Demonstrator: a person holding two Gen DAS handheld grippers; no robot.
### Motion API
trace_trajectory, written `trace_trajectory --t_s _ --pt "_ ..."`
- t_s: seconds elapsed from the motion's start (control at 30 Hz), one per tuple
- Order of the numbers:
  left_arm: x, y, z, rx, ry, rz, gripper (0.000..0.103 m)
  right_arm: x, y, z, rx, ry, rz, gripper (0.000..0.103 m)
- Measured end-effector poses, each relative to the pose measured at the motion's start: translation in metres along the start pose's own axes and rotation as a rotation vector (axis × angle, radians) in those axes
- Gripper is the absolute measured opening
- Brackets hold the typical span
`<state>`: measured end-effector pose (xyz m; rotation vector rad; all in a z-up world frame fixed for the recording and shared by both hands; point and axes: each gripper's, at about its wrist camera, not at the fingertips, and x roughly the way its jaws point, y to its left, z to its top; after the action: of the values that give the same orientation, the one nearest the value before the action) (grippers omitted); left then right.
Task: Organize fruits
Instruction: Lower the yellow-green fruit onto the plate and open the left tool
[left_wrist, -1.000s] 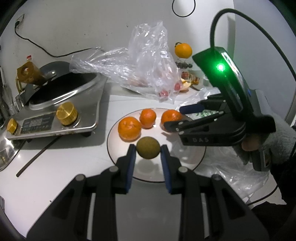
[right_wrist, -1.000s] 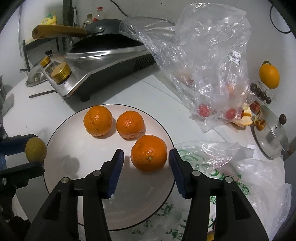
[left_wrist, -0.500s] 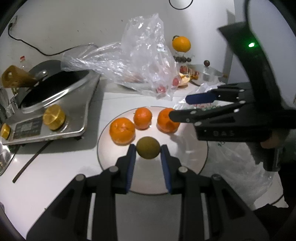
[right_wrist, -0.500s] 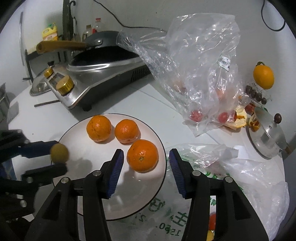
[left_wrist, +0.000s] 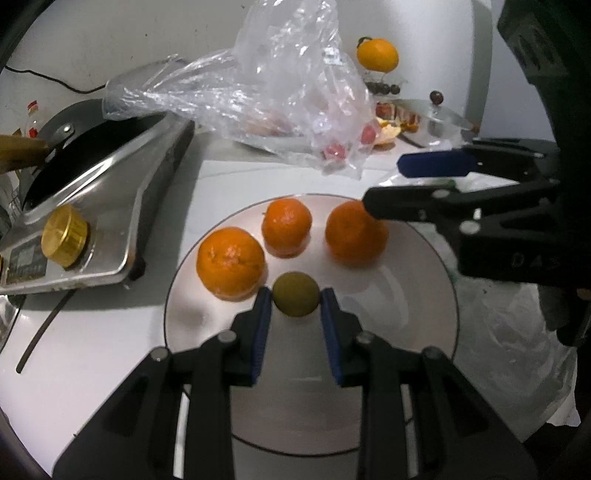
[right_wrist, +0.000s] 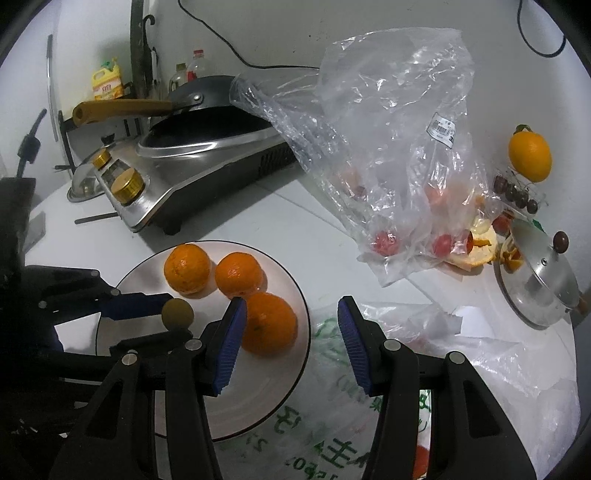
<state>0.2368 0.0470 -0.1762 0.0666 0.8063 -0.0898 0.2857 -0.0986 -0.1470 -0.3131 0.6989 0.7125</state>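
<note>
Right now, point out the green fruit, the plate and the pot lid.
green fruit (left_wrist: 296, 299): left wrist view, middle of its visible face.
plate (left_wrist: 413, 295): left wrist view, bare surface right of the fruit.
pot lid (right_wrist: 535, 284): right wrist view, metal dome.

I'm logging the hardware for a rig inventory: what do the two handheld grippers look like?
Both are matte black plastic, each with two fingers faced with ribbed blue pads and silver pivot screws. The right gripper has faint raised lettering on its body. The left gripper looks alike.
</note>
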Motion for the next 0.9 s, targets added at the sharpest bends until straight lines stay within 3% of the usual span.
trace_trajectory --t_s 0.4,0.9 --pt "0.01 0.007 0.001 -0.034 0.03 0.025 0.03 0.006 0.0 -0.001 -0.007 0.006 0.025 0.054" --pt "-0.01 0.004 -0.004 -0.041 0.016 0.003 0.034 -0.006 0.006 -0.003 -0.011 -0.01 0.014 0.054"
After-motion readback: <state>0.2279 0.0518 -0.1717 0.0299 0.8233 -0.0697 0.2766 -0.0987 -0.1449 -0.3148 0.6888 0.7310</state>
